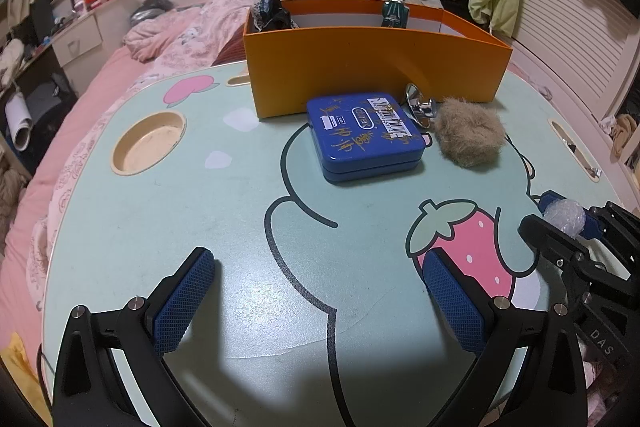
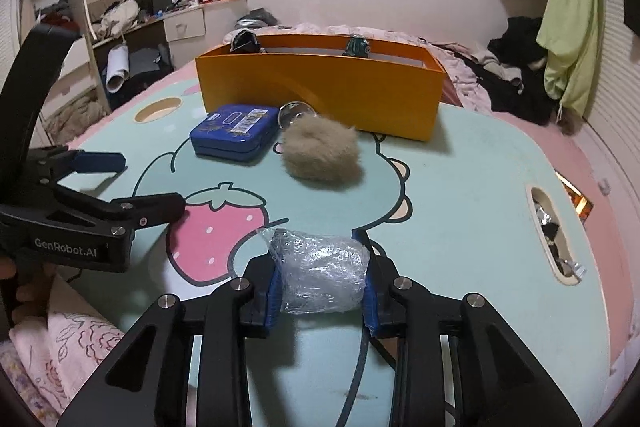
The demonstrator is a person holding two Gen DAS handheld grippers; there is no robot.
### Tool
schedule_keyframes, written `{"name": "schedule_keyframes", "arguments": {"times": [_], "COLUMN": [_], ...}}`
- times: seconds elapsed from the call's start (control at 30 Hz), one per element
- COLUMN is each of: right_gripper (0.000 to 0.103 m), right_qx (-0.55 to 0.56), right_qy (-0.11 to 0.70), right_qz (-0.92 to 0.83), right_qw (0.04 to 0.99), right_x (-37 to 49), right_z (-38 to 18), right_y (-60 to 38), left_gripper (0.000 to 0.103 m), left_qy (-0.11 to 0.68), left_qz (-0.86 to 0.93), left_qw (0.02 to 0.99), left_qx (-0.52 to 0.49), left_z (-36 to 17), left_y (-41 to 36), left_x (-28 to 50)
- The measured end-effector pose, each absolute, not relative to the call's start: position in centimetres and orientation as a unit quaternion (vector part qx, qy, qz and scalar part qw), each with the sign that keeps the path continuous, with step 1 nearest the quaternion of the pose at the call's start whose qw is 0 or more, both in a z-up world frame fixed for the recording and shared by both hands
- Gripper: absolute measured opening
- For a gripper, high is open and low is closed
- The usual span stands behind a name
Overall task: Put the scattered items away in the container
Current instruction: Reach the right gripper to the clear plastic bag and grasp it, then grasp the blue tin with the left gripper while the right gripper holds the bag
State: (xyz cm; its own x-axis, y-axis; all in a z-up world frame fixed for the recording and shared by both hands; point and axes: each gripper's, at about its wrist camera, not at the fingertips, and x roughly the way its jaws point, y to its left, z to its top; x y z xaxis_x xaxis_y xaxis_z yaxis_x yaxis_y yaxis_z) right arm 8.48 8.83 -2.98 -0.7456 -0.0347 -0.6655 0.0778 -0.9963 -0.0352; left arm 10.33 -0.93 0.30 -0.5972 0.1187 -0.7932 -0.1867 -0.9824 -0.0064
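Note:
An orange box (image 1: pixel 372 67) stands at the far side of the mint lap table (image 1: pixel 200 211); it also shows in the right wrist view (image 2: pixel 320 87), with a dark item at each end inside. In front of it lie a blue tin (image 1: pixel 366 135) (image 2: pixel 236 133), a shiny metal knob (image 1: pixel 420 107) (image 2: pixel 292 111) and a tan fluffy ball (image 1: pixel 468 131) (image 2: pixel 322 155). My right gripper (image 2: pixel 322 285) is shut on a clear plastic-wrapped bundle (image 2: pixel 320 275) (image 1: pixel 564 217) just above the table. My left gripper (image 1: pixel 316 303) (image 2: pixel 124 183) is open and empty over the near table.
The table has a round cup recess (image 1: pixel 150 143) at the left and a slot (image 2: pixel 554 239) at the right edge. A pink bed with a rumpled quilt (image 1: pixel 180 31) surrounds the table. Clothes (image 2: pixel 516 67) lie at the back right.

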Motion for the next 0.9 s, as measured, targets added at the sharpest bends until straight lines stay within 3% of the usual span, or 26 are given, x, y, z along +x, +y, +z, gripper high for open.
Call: {"name": "schedule_keyframes", "arguments": {"times": [0.47,0.73,0.77,0.87,0.9], "right_gripper": [0.033,0.033,0.033,0.033,0.033], "right_qx": [0.354,0.354,0.354,0.354,0.354], "right_qy": [0.028,0.027,0.027,0.027,0.027], "right_qz": [-0.934,-0.934,-0.934,-0.934,-0.934], "right_qw": [0.03,0.032,0.032,0.032,0.032], "right_x": [8.7,8.8,8.8,8.8,8.8], "right_z": [-3.0,-3.0,-3.0,-3.0,-3.0], "right_y": [8.7,8.8,8.8,8.8,8.8], "left_gripper": [0.103,0.102,0.097,0.068,0.068], "left_qy": [-0.009,0.009,0.017,0.038,0.041], "left_qz": [0.897,0.89,0.89,0.88,0.883], "left_qw": [0.088,0.098,0.097,0.105,0.104], "left_qx": [-0.433,-0.446,-0.446,-0.462,-0.455], "left_z": [2.6,2.2,2.0,0.9,0.8], "left_y": [-1.7,1.1,1.6,2.4,2.3], "left_x": [7.3,4.0,3.8,3.1,3.3]}}
